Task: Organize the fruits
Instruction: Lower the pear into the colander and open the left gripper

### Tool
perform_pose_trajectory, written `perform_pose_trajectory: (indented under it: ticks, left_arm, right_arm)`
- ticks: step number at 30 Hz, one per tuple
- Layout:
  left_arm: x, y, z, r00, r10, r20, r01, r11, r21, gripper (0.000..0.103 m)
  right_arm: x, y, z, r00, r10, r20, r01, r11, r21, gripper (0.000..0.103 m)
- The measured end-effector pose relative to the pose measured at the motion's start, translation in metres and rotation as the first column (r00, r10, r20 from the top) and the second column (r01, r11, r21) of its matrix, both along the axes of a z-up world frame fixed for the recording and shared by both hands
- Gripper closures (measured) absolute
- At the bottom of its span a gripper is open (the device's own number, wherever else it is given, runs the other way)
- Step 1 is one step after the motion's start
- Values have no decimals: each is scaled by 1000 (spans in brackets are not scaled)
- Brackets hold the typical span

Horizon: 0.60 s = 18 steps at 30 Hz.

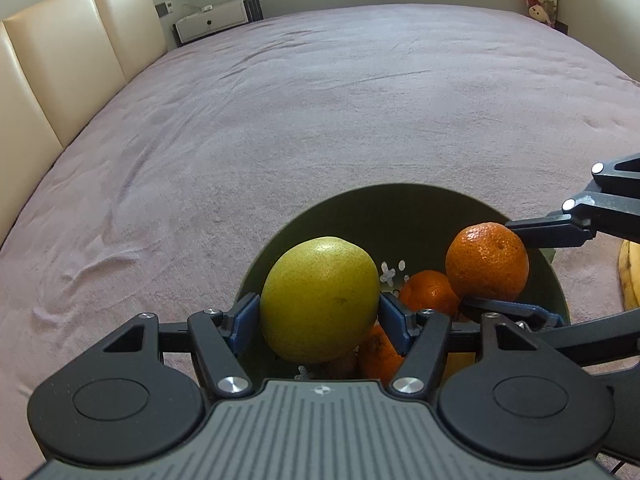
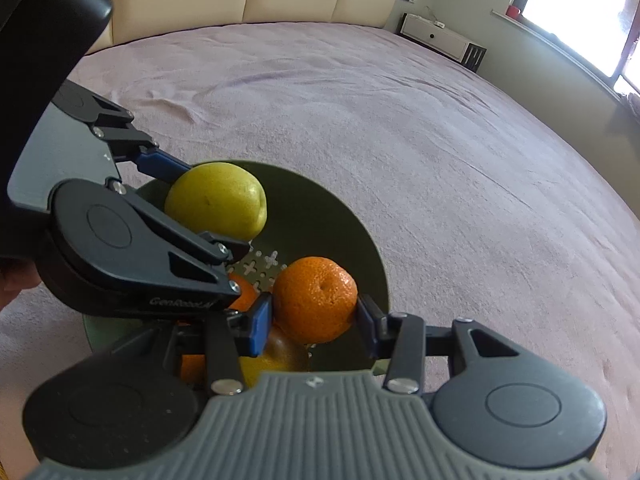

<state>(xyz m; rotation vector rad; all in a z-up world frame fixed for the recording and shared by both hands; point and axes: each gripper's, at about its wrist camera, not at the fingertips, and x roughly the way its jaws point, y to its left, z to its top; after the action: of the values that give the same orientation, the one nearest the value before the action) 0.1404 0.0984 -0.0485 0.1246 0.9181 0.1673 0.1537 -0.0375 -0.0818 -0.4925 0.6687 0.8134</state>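
A dark green perforated bowl (image 1: 400,200) (image 2: 360,220) sits on the bed. My left gripper (image 1: 319,316) (image 2: 192,204) is shut on a yellow-green pear (image 1: 320,300) (image 2: 216,200), which hangs over the bowl's left side. Beside it, my right gripper (image 2: 314,314) (image 1: 486,266) is shut on an orange (image 2: 314,300) (image 1: 496,256) over the bowl's right side. Two more oranges (image 1: 428,292) (image 1: 378,354) lie in the bowl under the held fruit. A yellowish fruit (image 2: 276,354) shows low in the bowl, partly hidden by my right gripper.
The bowl rests on a mauve bed cover (image 1: 280,120) with wide bare cloth beyond it. A banana (image 1: 628,276) lies on the cover at the right edge. A cream padded headboard (image 1: 60,60) and a white low cabinet (image 1: 212,20) stand behind.
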Motion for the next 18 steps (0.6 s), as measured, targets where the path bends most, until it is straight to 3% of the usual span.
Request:
perform_pose_trajectory:
  ticks: [8, 18]
  left_arm:
    - [2, 0, -13, 999, 8, -40, -8, 1000, 4, 29]
    - [4, 7, -12, 998, 41, -47, -43, 998, -51, 28]
  right_arm:
    - [8, -2, -10, 1000, -10, -26, 9, 1000, -13, 60]
    - [11, -4, -13, 998, -14, -60, 14, 1000, -9, 60]
